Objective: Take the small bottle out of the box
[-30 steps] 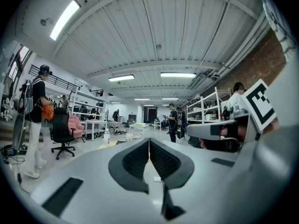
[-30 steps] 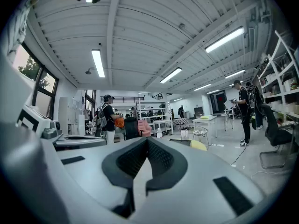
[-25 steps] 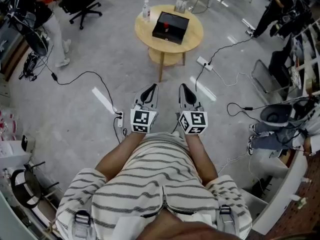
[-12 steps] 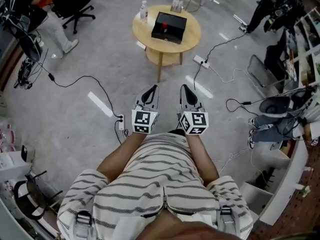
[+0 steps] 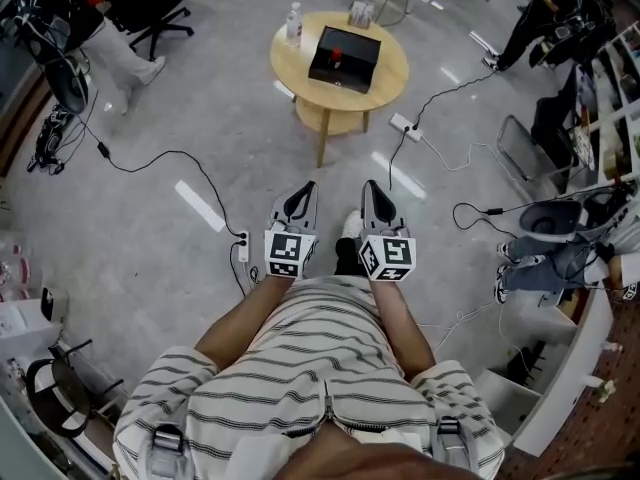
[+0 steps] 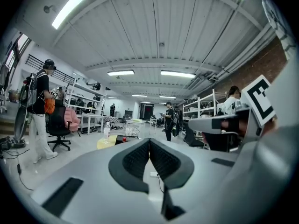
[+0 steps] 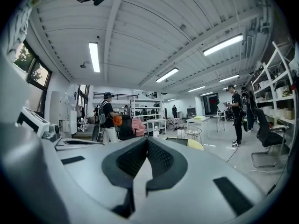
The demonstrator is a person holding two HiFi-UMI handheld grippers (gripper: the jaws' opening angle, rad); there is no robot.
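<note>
A black box point(image 5: 343, 58) lies open on a round yellow table point(image 5: 385, 78) far ahead of me. Inside it stands a small bottle with a red cap point(image 5: 338, 53). My left gripper point(image 5: 305, 188) and right gripper point(image 5: 370, 186) are held side by side close to the person's body, well short of the table, both shut with nothing between the jaws. In the left gripper view the shut left gripper point(image 6: 149, 141) points at the distant table point(image 6: 106, 143). In the right gripper view the shut right gripper point(image 7: 147, 141) has the table's edge point(image 7: 196, 144) just to its right.
A clear plastic bottle point(image 5: 293, 20) and a glass holder point(image 5: 360, 13) also stand on the table. Cables and a power strip point(image 5: 410, 126) lie on the floor between me and the table. An office chair point(image 5: 150, 8), a person point(image 5: 95, 38) and shelves point(image 5: 610, 88) ring the room.
Both grippers sit slightly lower in the head view and stay shut. A shoe now shows between them as the person steps. The person at the upper left has shifted.
</note>
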